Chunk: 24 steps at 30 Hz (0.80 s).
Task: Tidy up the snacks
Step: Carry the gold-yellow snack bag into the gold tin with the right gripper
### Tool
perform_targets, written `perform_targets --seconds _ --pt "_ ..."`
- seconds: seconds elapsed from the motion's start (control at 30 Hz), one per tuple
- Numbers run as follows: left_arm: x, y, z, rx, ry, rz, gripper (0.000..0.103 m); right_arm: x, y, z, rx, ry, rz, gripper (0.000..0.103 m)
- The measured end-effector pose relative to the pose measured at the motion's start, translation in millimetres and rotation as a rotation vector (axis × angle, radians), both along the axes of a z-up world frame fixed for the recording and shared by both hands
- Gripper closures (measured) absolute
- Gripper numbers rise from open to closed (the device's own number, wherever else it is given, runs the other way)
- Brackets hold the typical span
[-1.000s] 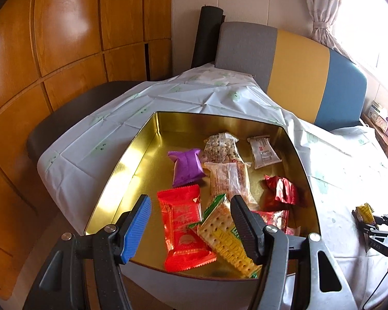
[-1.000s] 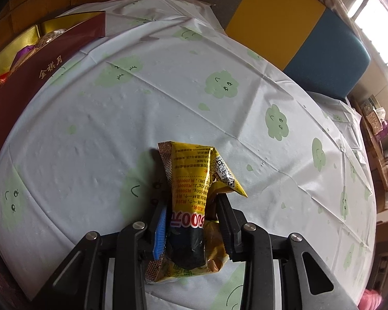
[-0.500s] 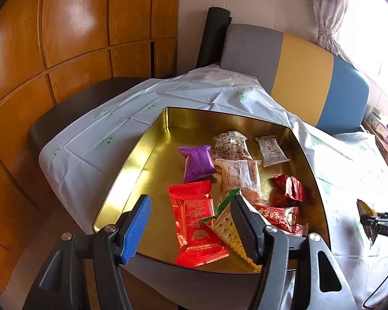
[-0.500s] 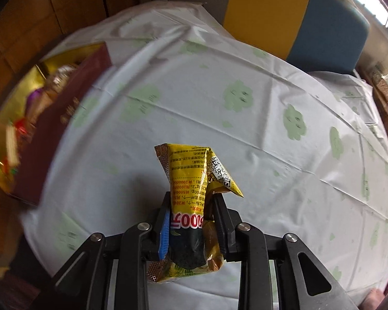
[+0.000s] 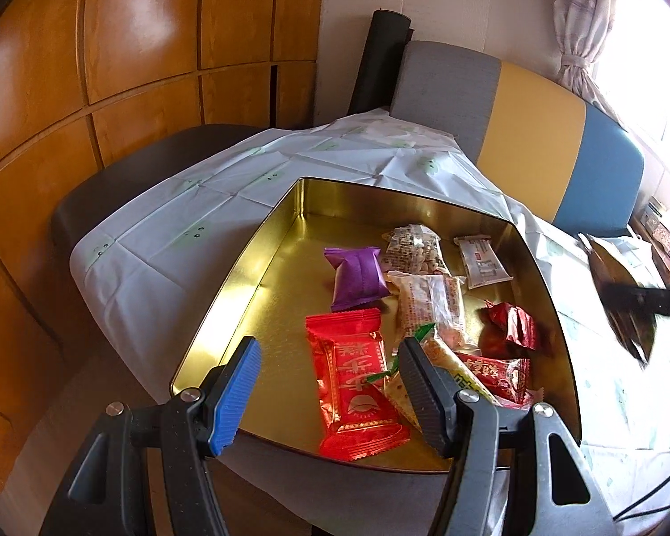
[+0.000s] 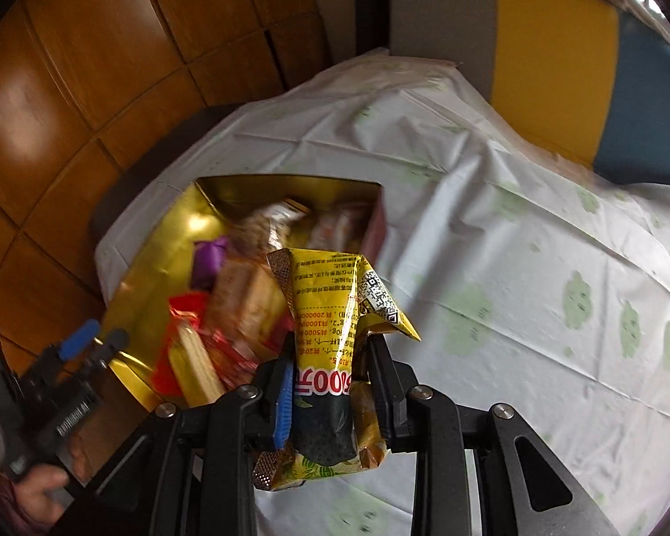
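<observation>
My right gripper (image 6: 328,353) is shut on a yellow snack packet (image 6: 330,303) and holds it in the air, just right of the gold tin (image 6: 156,259). In the left wrist view that packet (image 5: 612,268) shows blurred at the right edge. My left gripper (image 5: 330,348) stands open and empty over the near edge of the gold tin (image 5: 263,268). Inside lie a purple packet (image 5: 357,274), a red packet (image 5: 355,384), clear-wrapped snacks (image 5: 429,299), a white packet (image 5: 482,261) and dark red packets (image 5: 511,324).
A white tablecloth (image 6: 513,245) with green prints covers the table. A grey, yellow and blue chair back (image 5: 536,134) stands behind it, with a dark seat (image 5: 125,178) and wooden wall panels (image 5: 134,44) at the left. A person's hand (image 6: 35,491) holds the left gripper.
The right gripper has lifted the yellow packet off the tablecloth and swung left toward the tin. The left gripper stays open at the tin's near edge.
</observation>
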<state>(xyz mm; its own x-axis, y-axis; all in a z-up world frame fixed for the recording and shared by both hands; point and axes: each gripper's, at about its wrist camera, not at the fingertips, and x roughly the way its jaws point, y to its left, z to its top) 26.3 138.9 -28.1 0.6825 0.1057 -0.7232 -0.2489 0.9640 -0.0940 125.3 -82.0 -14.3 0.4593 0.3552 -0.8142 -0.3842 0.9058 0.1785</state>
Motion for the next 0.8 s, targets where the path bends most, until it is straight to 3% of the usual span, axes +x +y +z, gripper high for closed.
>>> perform_targets --seconds 0.13,0.43,0.6,0.8 --pt "-1 4 1 0.003 -0.013 0.013 0.038 24 29 -5 0.032 0.021 -0.022 0.073" --pt "0 15 -7 -0.009 0.008 0.035 0.038 57 78 -61 -0.076 0.115 -0.003 0.067" --pt "3 18 -10 -0.018 0.016 0.045 0.038 45 78 -54 -0.078 0.077 0.043 0.051" --pt "3 13 -10 -0.014 0.015 0.032 0.038 25 74 -48 -0.073 0.026 0.070 0.053"
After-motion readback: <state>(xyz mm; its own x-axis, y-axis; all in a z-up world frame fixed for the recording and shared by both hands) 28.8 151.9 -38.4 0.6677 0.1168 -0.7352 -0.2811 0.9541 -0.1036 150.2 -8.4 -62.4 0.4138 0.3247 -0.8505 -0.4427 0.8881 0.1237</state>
